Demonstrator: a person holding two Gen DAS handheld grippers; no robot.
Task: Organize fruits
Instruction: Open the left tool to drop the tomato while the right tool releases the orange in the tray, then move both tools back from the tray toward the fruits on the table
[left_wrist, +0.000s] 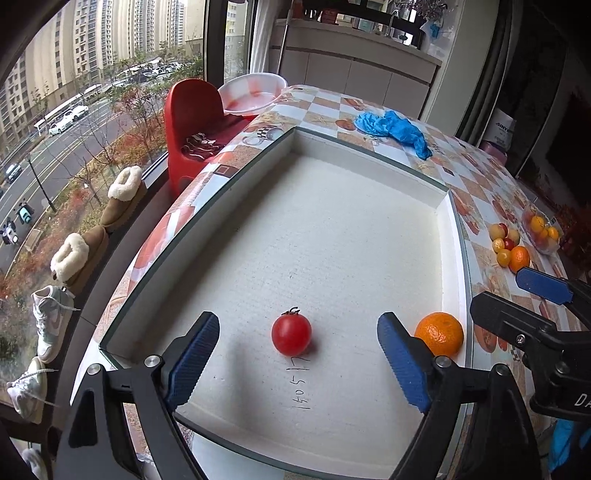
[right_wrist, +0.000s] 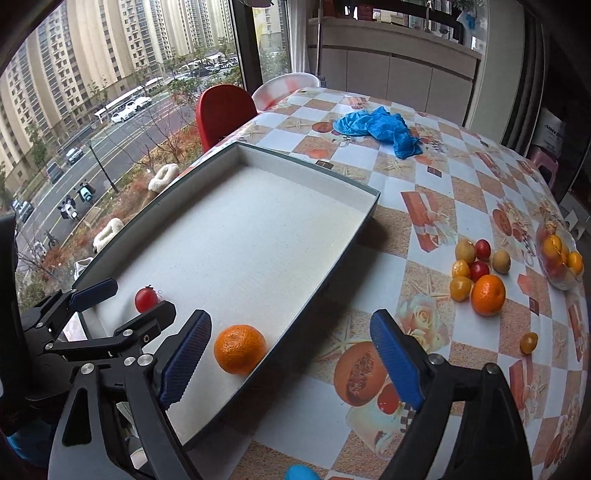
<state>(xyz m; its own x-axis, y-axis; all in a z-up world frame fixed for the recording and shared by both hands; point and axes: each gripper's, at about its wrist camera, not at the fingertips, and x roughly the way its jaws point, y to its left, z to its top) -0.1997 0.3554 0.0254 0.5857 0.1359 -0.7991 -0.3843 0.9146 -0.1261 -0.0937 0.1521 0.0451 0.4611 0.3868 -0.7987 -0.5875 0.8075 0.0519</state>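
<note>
- Fruits sit in two places: a red tomato (left_wrist: 291, 333) and an orange mandarin (left_wrist: 439, 334) lie in the near end of the white tray (left_wrist: 332, 236), the mandarin against its right wall.
- Left gripper (left_wrist: 298, 363) is spread wide around the tomato, pads clear of it.
- Right gripper (right_wrist: 291, 363) is released, straddling the tray's right wall, mandarin untouched.
- More fruit (right_wrist: 480, 277) clusters on the tablecloth (right_wrist: 424, 177), far right.

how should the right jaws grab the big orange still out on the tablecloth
Grip the big orange across its round middle, coming from above. Small fruits touch its far-left side, so set the jaws along the free near-left and far-right flanks.
</note>
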